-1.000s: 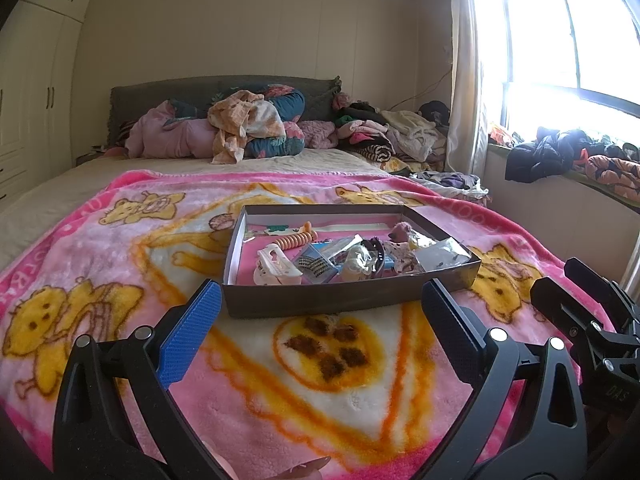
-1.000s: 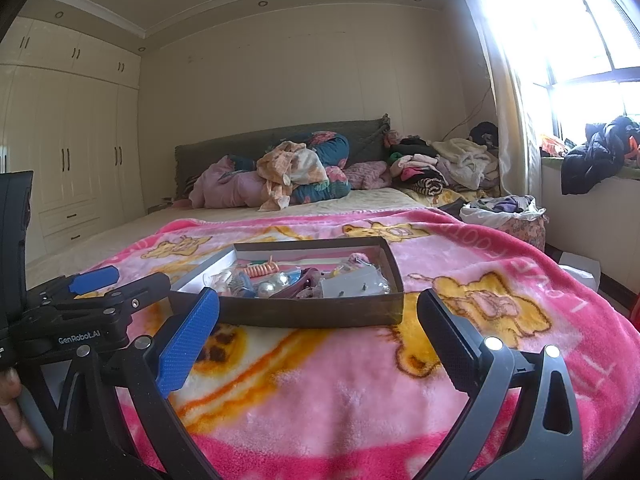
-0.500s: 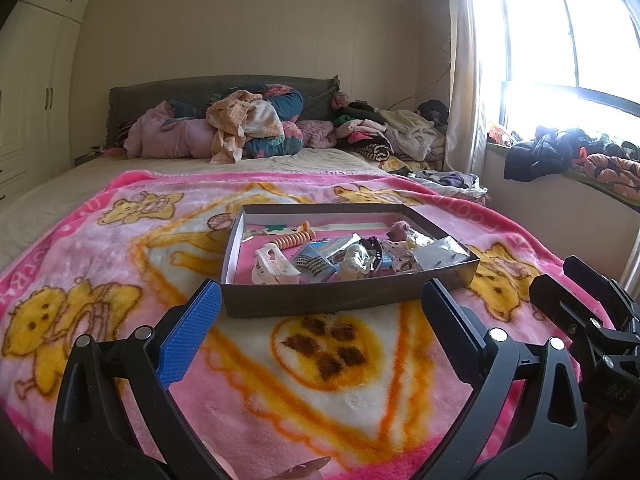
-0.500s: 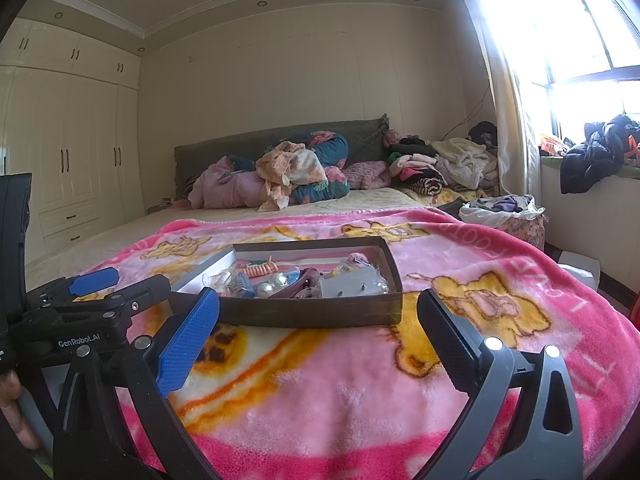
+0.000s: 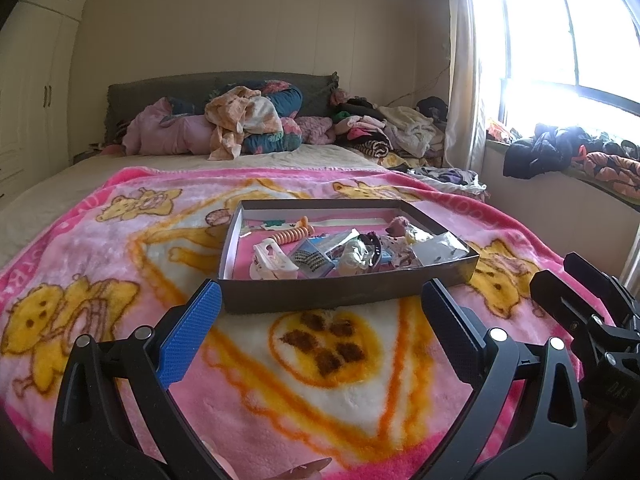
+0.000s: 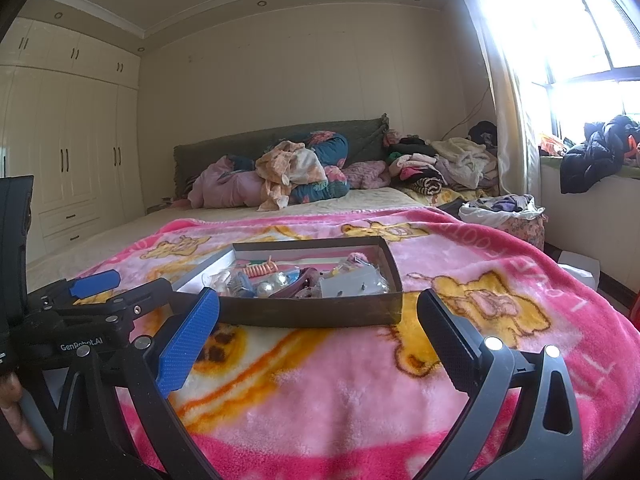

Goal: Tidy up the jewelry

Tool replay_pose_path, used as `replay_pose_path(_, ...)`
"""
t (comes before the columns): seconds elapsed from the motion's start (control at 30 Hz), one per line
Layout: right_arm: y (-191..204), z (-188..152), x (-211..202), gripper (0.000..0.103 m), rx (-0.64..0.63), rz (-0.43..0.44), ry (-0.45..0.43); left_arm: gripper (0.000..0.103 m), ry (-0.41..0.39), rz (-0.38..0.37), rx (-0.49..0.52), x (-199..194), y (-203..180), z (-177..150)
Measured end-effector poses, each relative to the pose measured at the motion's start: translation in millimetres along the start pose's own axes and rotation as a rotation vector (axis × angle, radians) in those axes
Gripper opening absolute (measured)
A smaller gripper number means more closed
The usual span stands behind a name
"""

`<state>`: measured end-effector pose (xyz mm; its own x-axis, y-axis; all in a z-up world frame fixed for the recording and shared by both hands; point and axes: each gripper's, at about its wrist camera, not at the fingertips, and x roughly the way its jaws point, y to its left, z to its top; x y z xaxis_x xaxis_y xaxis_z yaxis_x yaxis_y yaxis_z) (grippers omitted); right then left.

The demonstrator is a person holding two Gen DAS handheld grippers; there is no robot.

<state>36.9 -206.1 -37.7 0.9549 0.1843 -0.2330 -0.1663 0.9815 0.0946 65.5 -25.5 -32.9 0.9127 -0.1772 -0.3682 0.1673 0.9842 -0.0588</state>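
A bed [image 5: 48, 184] carries a pink blanket [image 5: 120, 264] printed with yellow bears, spread over its near part. A shallow dark box [image 5: 344, 300] of jewelry and hair pieces (all jumbled together) sits on the blanket. Beyond the box, heaped clothes [image 5: 240, 128] lie along the grey headboard [image 5: 160, 90], with a second clothes pile [image 5: 384, 128] toward the window side of the box

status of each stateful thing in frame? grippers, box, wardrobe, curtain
left gripper: open, empty, short of the box
right gripper: open, empty, short of the box
box: lidless, flat on the blanket, items piled loose inside
orange spiral hair tie: in the box, untouched
wardrobe doors: closed
curtain: drawn aside, window uncovered
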Motion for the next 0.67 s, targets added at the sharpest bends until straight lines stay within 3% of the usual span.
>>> replay_pose_path(0.37, -6.8, 3.0, -3.2, 0.097, 0.022, 0.001, 0.001, 0.092, 0.058, 0.003, -0.013, 9.0, 2.0, -5.1)
replay_pose_path(0.5, -22.9, 11.5, 3.5, 0.097, 0.069, -0.006, 0.04, 0.092, 0.093, 0.033, -0.045, 20.9, 15.0, -0.9)
replay_pose_path(0.6, -55.3, 25.2, 17.7, 0.097, 0.078, -0.095, 0.1, 0.092, 0.138, 0.091, -0.083, 35.4, 38.1, 3.7)
replay_pose_path(0.67, -96.7, 35.3, 37.9, 0.097, 0.094, -0.18, 0.183, 0.092, 0.164, 0.157, -0.123, 47.0, 65.8, 8.4)
